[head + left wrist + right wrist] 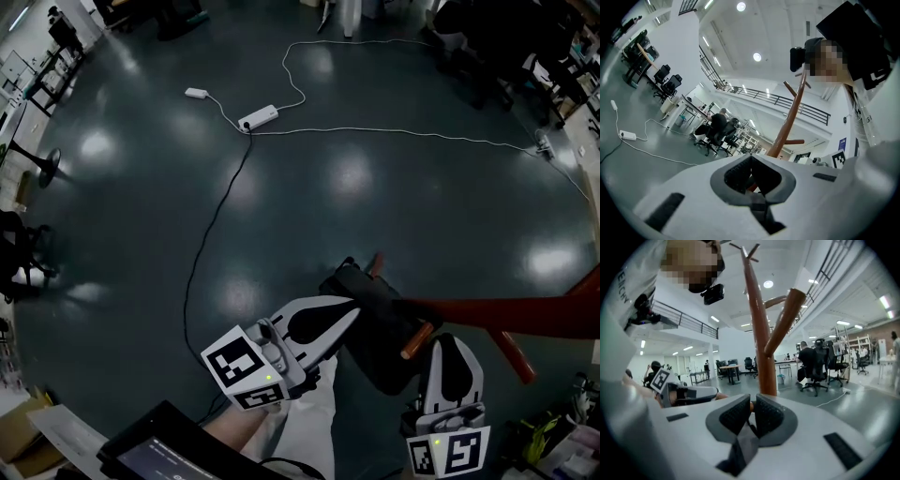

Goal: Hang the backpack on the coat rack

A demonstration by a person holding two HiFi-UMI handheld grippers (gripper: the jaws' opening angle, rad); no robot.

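Note:
The black backpack [375, 328] hangs between my two grippers, right against the red-brown coat rack [497, 314], which I see from above. One orange-brown peg [417, 340] pokes out over the bag. My left gripper [347, 314] meets the bag's left side, and in its own view the left gripper [751, 177] is shut on a black strap [759, 208], with the rack pole [790, 117] rising behind. My right gripper [450, 345] is at the bag's right edge. Its own view shows the right gripper [751, 416] pinching a black strap [740, 448] in front of the rack pole [759, 333].
A white power strip [258, 117] and trailing cables [211, 234] lie on the dark floor beyond. A dark screen [159, 450] sits at the bottom left. Office chairs [487, 37] and desks stand at the far right; a seated person [717, 124] works at a desk.

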